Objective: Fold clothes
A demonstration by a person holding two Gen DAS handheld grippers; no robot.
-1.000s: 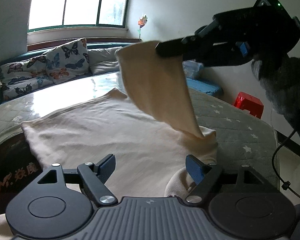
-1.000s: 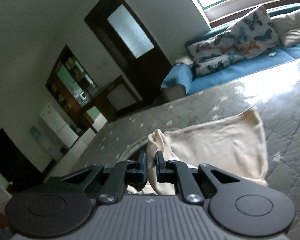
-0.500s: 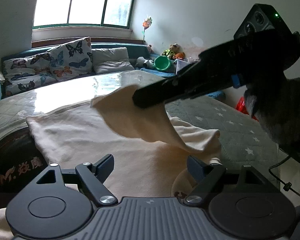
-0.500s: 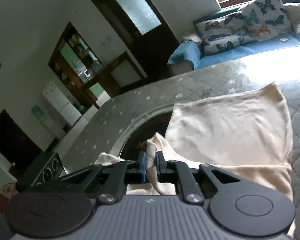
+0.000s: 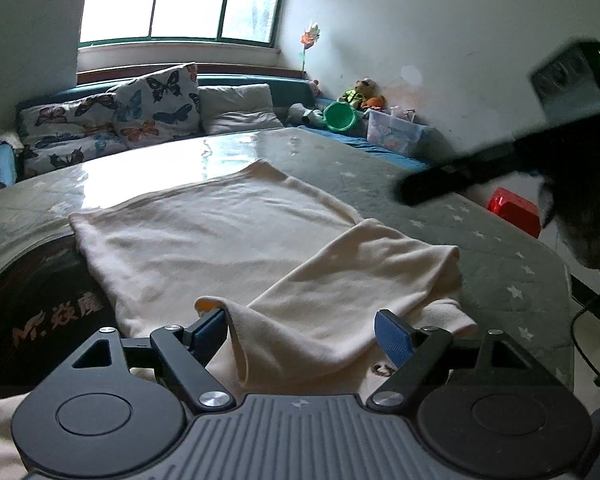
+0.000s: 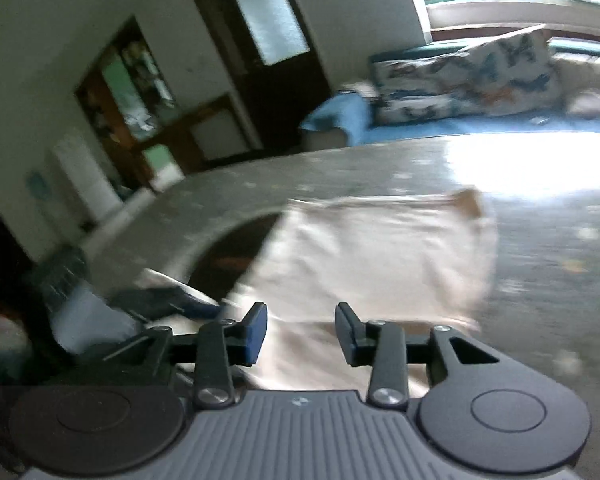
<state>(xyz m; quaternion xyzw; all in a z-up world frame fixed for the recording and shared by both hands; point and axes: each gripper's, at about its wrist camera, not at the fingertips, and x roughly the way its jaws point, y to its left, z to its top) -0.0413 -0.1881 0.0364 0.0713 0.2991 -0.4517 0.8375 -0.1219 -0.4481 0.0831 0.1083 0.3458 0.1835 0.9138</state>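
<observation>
A: We start at our left gripper (image 5: 300, 332), low in the left wrist view. Its jaws stand wide apart, and a fold of the cream garment (image 5: 228, 236) lies between them with neither pad pressing on it.

B: Agreed, the sleeve edge drapes just beside the left pad and nothing is held. Our right gripper (image 6: 301, 332) is opening, and its pads are clear of the cloth that lies under and between them.

A: In the left wrist view we also see the right gripper at the right edge, blurred, above the table (image 5: 500, 248) and apart from the garment.

B: The garment lies spread over the middle of the star-patterned table cover, with 1 sleeve folded across its lower right part.

A: Outward now, to containers. In the upper right of the left wrist view, a clear storage box (image 5: 396, 132) stands on the blue bench; we cannot tell what is in it.

B: Just left of it, a green bowl (image 5: 340, 116) lies tipped, with stuffed toys (image 5: 362, 94) beside it, not inside.
</observation>
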